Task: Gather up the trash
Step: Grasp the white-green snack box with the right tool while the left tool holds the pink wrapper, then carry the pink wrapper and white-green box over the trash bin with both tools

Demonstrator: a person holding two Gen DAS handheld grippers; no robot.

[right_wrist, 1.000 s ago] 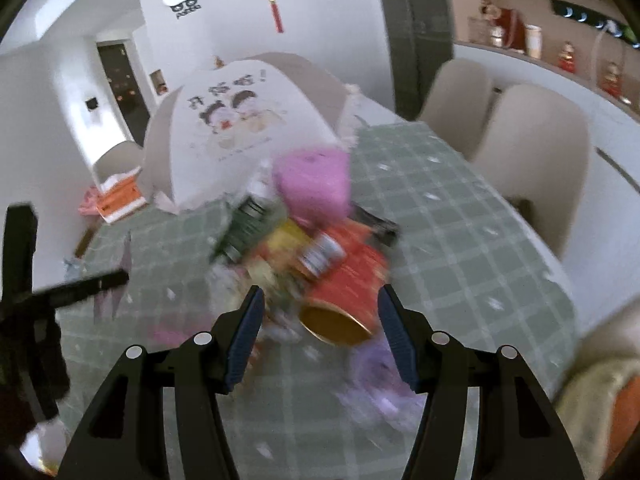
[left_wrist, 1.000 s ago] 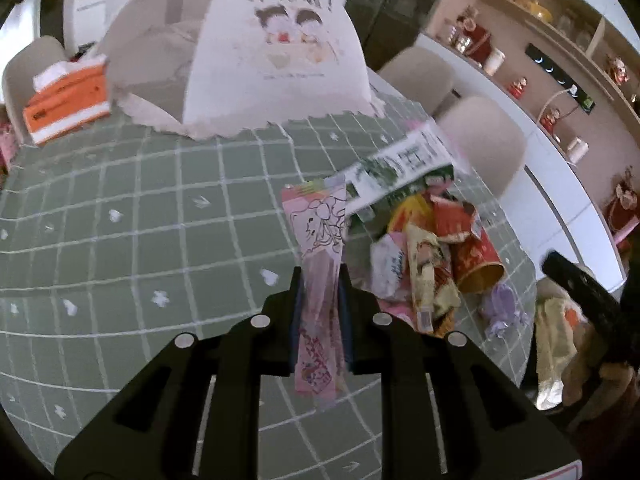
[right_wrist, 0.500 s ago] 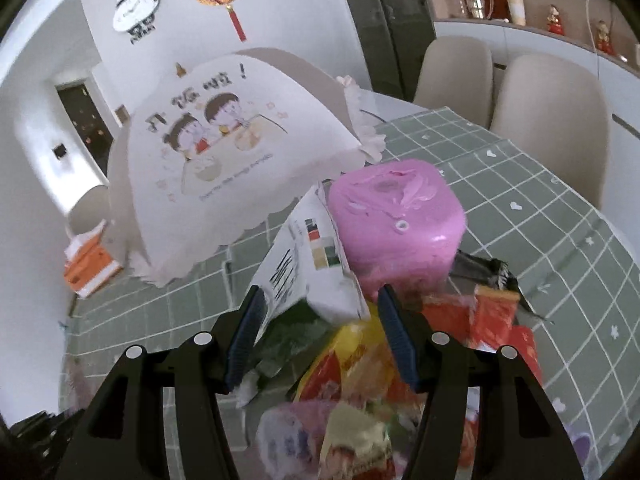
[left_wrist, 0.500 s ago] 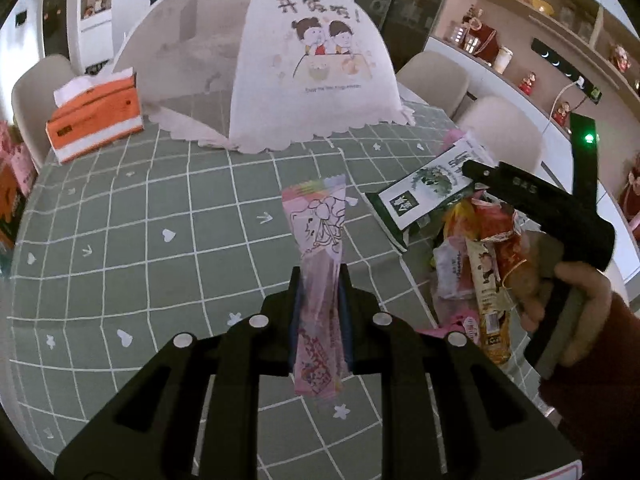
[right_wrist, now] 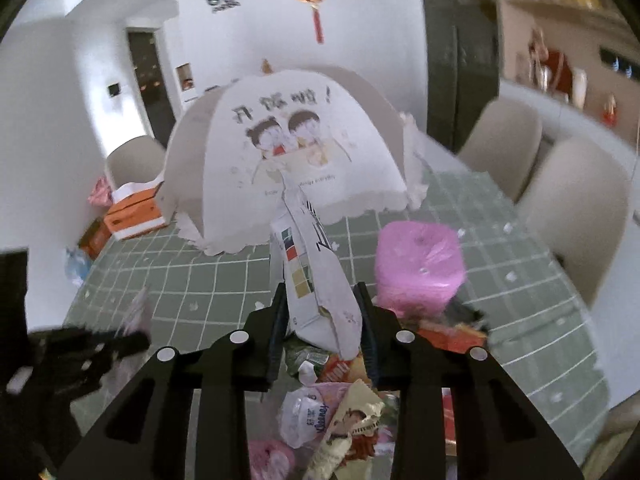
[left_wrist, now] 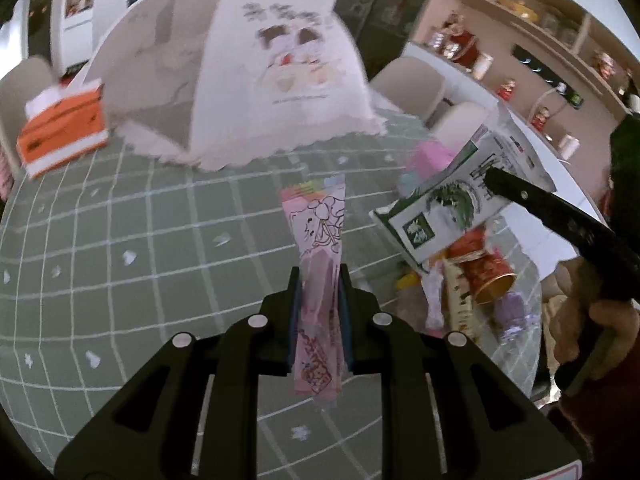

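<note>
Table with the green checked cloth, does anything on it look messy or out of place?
Yes. A heap of crumpled snack wrappers and a tipped red cup is piled at one edge of the table. Nothing looks spilled; the food cover stands upright.

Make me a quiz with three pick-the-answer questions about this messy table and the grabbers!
1. Where is the orange tissue box?
A. beside the white food cover
B. on the trash pile
C. on a chair

2. What colour is the wrapper in the left gripper?
A. blue
B. pink
C. black

3. What is the right gripper doing?
A. hanging open
B. resting flat on the table
C. gripping a white and green bag

Answers:
1 A, the box sits on the table next to the food cover.
2 B, the wrapper is pink with a cartoon drawing.
3 C, its fingers pinch the bag, which is raised above the trash pile.
</note>
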